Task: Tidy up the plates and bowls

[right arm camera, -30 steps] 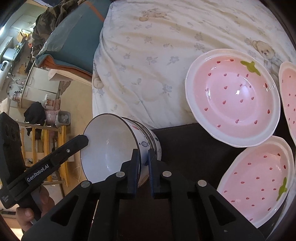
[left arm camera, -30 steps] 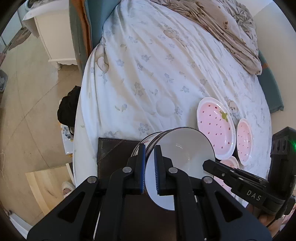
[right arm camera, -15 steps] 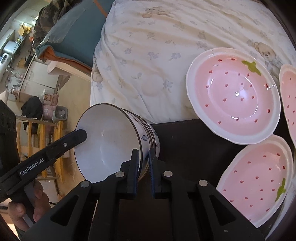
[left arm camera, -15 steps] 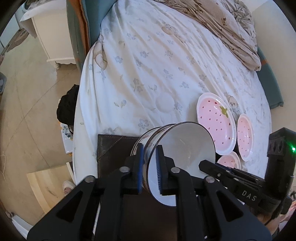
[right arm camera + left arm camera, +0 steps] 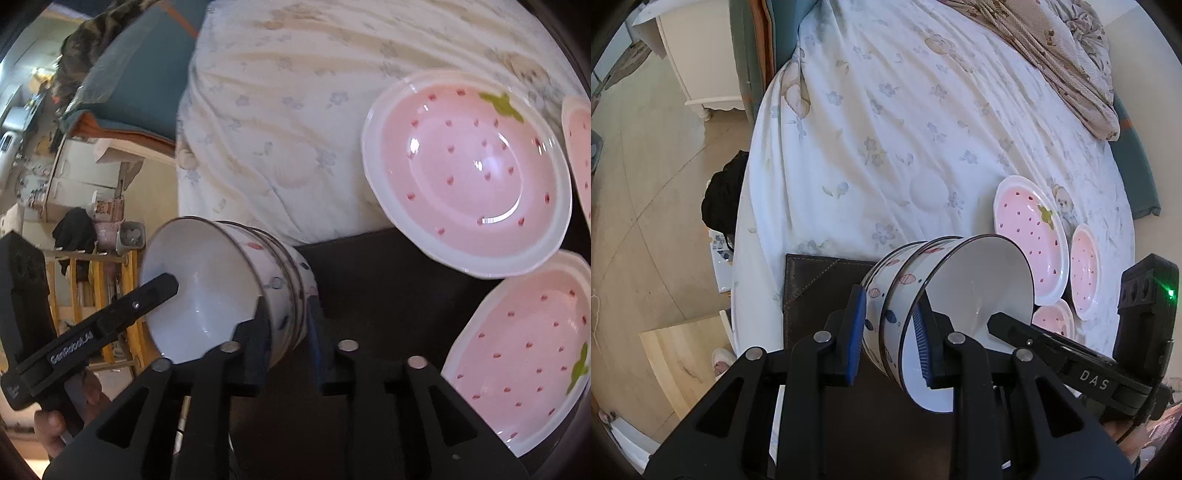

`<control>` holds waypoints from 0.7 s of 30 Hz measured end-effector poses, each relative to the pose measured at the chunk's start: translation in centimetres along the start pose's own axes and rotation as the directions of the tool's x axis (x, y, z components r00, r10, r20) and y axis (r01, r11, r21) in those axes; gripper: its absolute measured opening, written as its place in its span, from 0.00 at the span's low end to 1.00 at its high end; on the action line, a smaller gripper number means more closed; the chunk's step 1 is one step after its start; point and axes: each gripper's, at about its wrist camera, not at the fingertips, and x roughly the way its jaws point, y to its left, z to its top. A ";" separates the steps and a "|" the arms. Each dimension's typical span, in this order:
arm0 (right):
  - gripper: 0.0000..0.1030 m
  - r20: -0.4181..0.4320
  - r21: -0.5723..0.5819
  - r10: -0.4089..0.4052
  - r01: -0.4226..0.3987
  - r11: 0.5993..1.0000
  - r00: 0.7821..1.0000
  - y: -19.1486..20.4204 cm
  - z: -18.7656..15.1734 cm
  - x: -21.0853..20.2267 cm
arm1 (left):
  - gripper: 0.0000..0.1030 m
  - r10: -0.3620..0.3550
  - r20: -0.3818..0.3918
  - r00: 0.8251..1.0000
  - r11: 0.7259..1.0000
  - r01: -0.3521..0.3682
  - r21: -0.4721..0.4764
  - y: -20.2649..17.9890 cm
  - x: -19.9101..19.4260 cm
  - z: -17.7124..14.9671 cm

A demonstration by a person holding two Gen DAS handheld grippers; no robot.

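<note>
A nested stack of white bowls [image 5: 971,280] with dark rims and small prints lies tilted over the dark brown mat [image 5: 820,280]. My left gripper [image 5: 889,338] straddles the stack's near wall; its jaws are opening and the blue pads stand slack on either side. My right gripper [image 5: 288,338] straddles the opposite wall of the bowl stack [image 5: 207,280], jaws opening too. Each view shows one finger of the other gripper reaching into the top bowl. A large pink strawberry plate [image 5: 469,170] and two smaller ones [image 5: 524,347] [image 5: 580,155] lie to the right.
The mat [image 5: 388,280] lies at the near edge of a bed with a white flowered sheet [image 5: 905,129]. A beige blanket [image 5: 1052,48] is bunched at the far right. A white nightstand [image 5: 698,66] and a black bundle [image 5: 720,199] stand on the floor to the left.
Both grippers' jaws have spread from a tight pinch on the bowl's rim to a wider gap. The bowl stack has tipped further onto its side.
</note>
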 end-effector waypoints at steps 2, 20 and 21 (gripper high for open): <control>0.24 0.008 -0.008 0.003 -0.003 1.000 1.000 0.0 -0.1 0.1 | 0.21 -0.001 -0.008 1.000 1.000 0.001 0.003 -0.2 0.2 -0.1; 0.21 -0.094 -0.023 -0.078 0.076 0.997 0.992 2.6 0.9 -0.5 | 0.20 0.026 -0.030 0.999 1.000 -0.026 -0.010 0.2 0.6 0.5; 0.21 -0.071 -0.074 -0.103 0.098 0.992 0.992 3.2 0.8 -0.9 | 0.20 0.045 -0.016 0.999 0.999 -0.044 0.013 -0.1 0.3 0.5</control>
